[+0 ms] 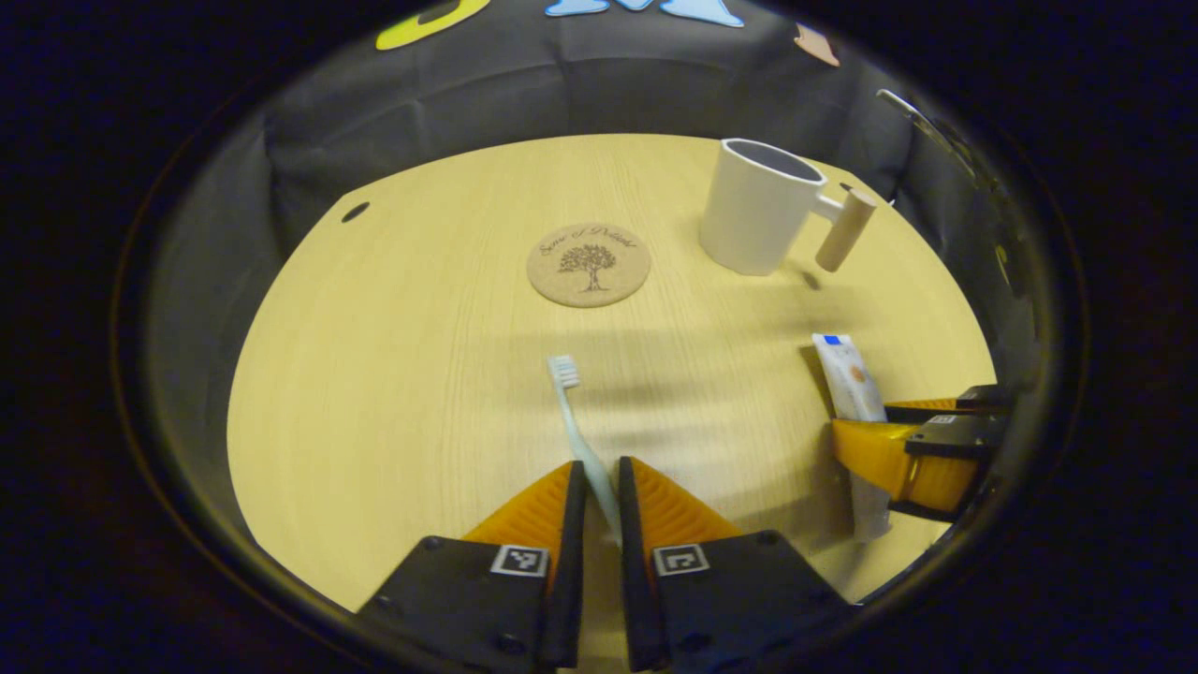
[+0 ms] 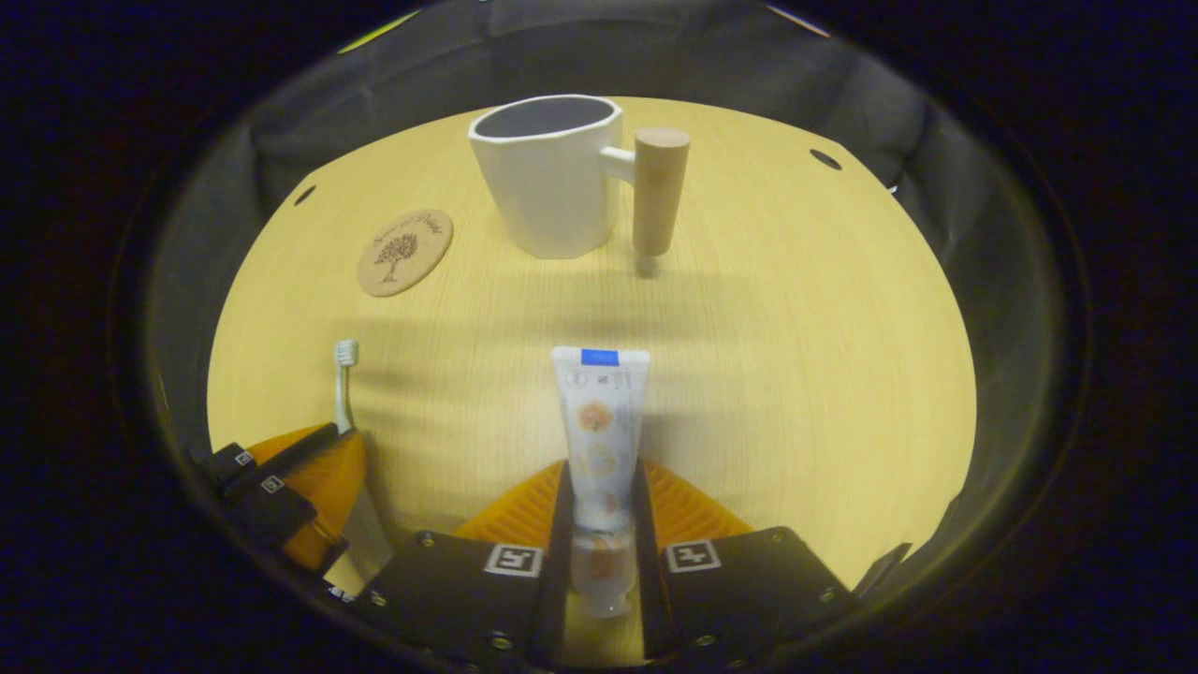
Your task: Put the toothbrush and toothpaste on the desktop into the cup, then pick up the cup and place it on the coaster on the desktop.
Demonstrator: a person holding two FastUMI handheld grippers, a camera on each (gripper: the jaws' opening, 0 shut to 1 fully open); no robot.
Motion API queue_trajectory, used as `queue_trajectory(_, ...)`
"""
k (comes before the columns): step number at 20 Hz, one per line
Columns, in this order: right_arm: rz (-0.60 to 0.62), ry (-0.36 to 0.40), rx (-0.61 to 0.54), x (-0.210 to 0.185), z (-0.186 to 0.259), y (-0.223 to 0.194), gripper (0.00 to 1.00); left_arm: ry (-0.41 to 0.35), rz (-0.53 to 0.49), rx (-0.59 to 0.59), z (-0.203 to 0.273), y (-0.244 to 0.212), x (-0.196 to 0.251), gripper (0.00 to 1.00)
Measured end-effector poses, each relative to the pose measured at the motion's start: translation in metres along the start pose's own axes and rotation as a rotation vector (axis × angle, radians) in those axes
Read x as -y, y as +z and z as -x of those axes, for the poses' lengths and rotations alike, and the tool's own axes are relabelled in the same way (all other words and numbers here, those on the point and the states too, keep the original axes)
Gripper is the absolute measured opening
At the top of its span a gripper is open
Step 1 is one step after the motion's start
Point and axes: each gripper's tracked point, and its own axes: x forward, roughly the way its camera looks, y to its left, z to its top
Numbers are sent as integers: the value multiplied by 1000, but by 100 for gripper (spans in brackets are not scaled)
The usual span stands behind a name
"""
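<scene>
A pale toothbrush (image 1: 573,412) runs between the fingers of my left gripper (image 1: 602,482), which is shut on its handle, bristle head pointing away. My right gripper (image 2: 601,487) is shut on a white toothpaste tube (image 2: 597,412), its flat end pointing forward. A white cup (image 1: 756,211) (image 2: 550,178) with a wooden handle stands upright at the back of the desktop, empty as far as I can see. The round cork coaster (image 1: 588,265) (image 2: 404,251) lies left of the cup. The right gripper (image 1: 875,435) with the tube (image 1: 850,374) sits to the right of the left gripper (image 2: 328,445).
The light wooden desktop (image 1: 393,374) has small dark holes (image 2: 825,159) near its back corners. The black cloth wall closes in behind the cup and on both sides.
</scene>
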Motion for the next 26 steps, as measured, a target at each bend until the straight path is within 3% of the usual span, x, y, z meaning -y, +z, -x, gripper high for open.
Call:
queue_trajectory(4,-25,31,-14,1,1,1,31,14,-2,-17,1,3,0,10)
queue_trajectory(5,-40,31,-1,2,2,4,31,14,-9,-13,2,4,1,9)
queue_trajectory(6,-41,35,-13,3,2,3,20,15,-12,-15,1,3,1,10)
queue_trajectory(13,-55,80,73,7,23,17,21,21,-15,44,7,13,-7,9)
queue_trajectory(26,-189,194,306,6,101,106,20,14,15,177,46,68,-22,9)
